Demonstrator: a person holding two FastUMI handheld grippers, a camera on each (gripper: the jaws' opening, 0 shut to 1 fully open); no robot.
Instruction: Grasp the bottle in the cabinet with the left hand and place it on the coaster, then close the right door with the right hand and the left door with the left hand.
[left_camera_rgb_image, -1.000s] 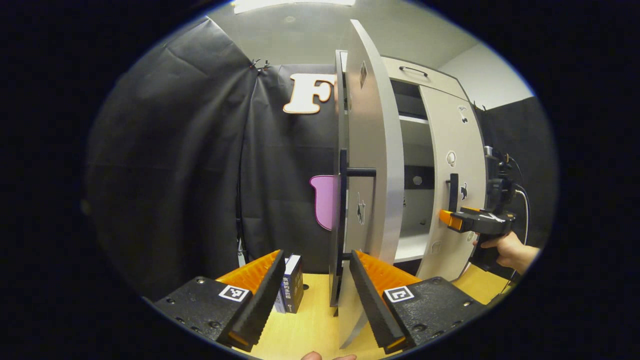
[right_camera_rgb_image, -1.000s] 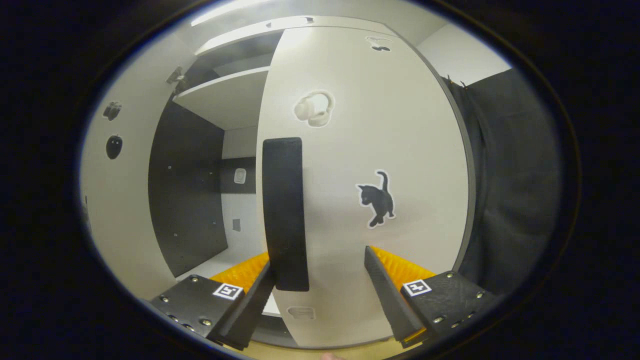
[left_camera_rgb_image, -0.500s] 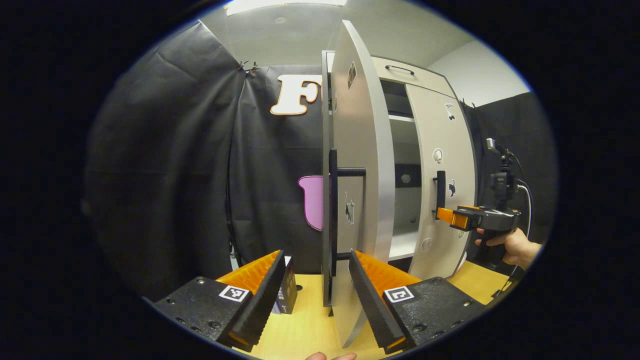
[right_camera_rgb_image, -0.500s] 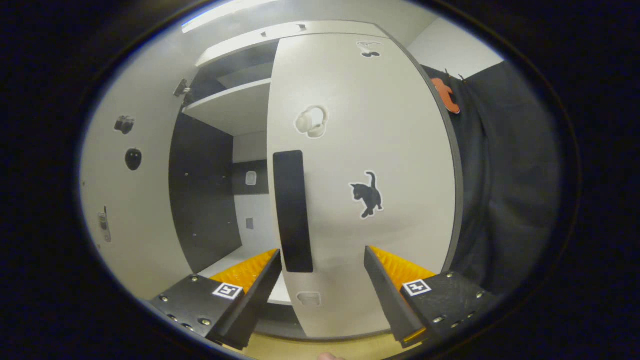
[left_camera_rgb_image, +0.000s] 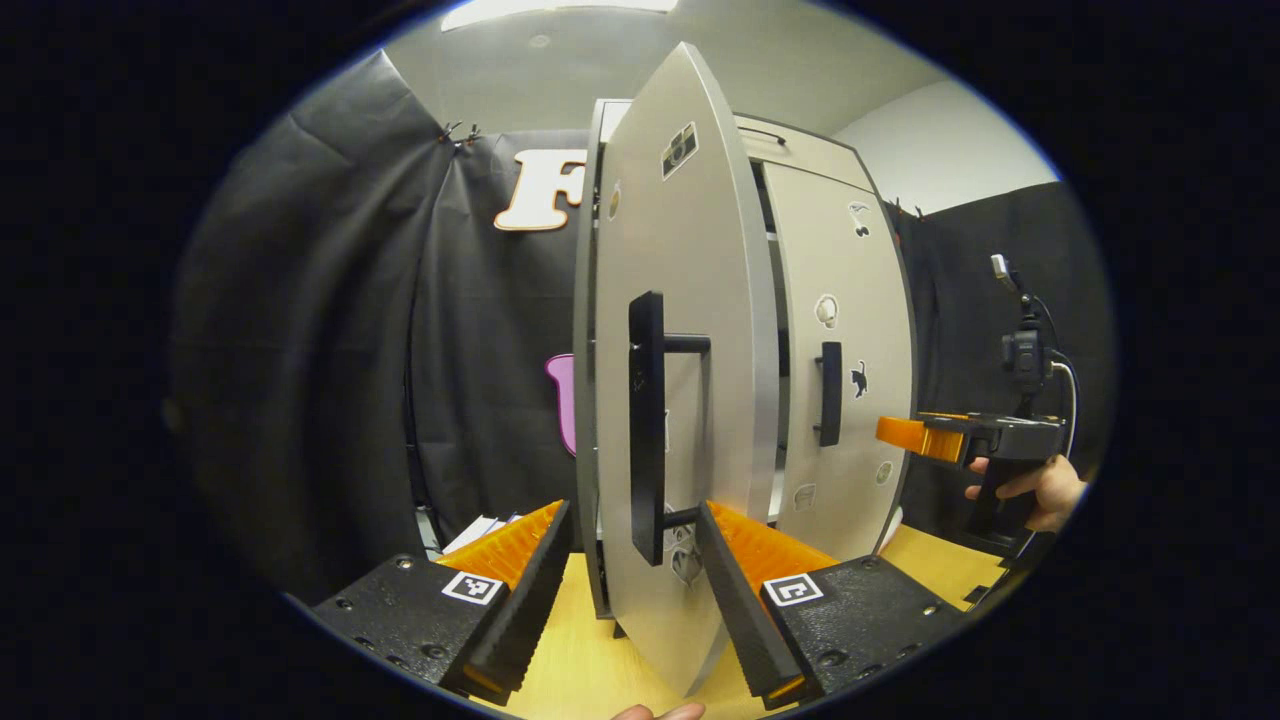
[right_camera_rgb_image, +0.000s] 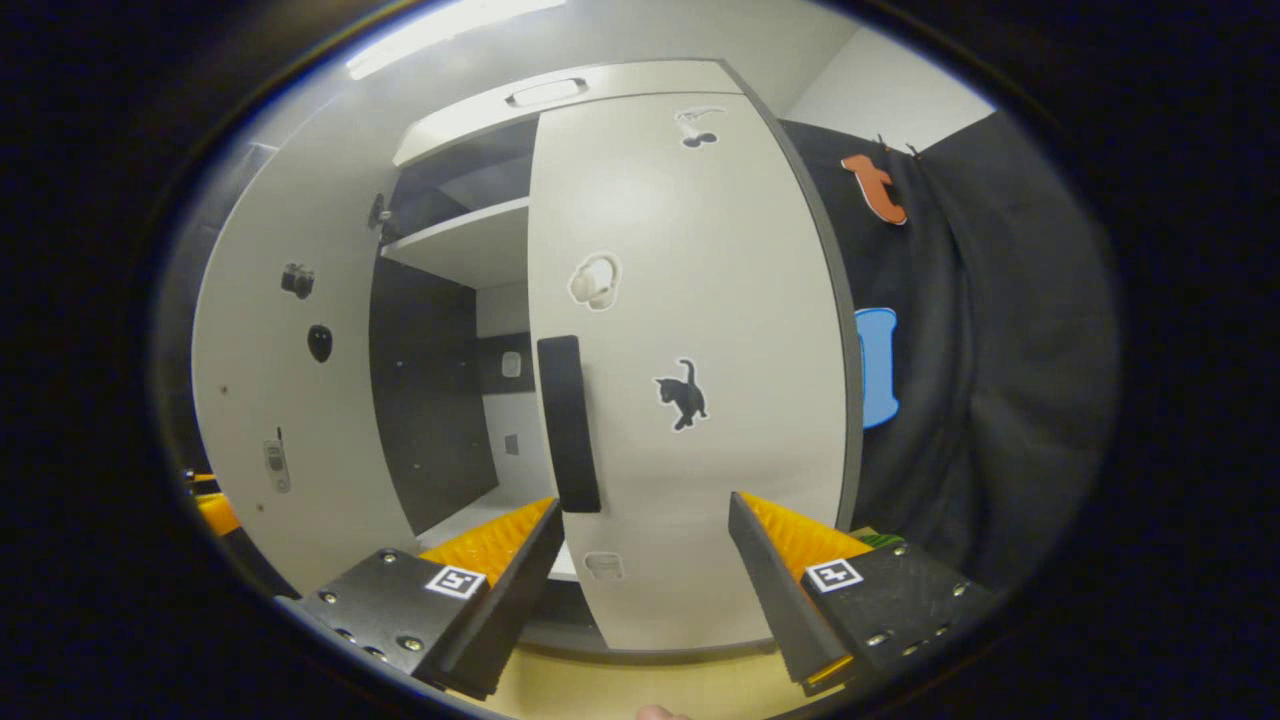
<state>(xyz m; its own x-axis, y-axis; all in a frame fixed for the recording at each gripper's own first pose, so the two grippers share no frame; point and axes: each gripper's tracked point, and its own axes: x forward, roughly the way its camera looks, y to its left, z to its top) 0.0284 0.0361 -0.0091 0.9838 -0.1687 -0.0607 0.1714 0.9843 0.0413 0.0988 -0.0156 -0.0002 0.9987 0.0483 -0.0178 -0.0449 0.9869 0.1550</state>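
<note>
Closing L door (left_camera_rgb_image: 690, 330): L gripper (left_camera_rgb_image: 632, 585) wide, straddling handle (left_camera_rgb_image: 647, 420), nothing gripped; R door (right_camera_rgb_image: 690, 350) looks nr shut, R gripper (right_camera_rgb_image: 645, 580) wide & clear; best push panel flat, slow, w/o slamming.

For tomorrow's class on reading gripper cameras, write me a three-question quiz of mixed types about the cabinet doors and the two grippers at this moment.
1. True or false: the right door looks about shut while the left door stands partly open.
2. Multiple choice: where is the left gripper relative to the left door's handle?
A. clamped on it
B. open, fingers either side of its lower end
C. pressed flat on the right door
3. Short answer: which animal sticker is beside the right door's handle?

Key
1. True.
2. B.
3. A black cat.
</note>
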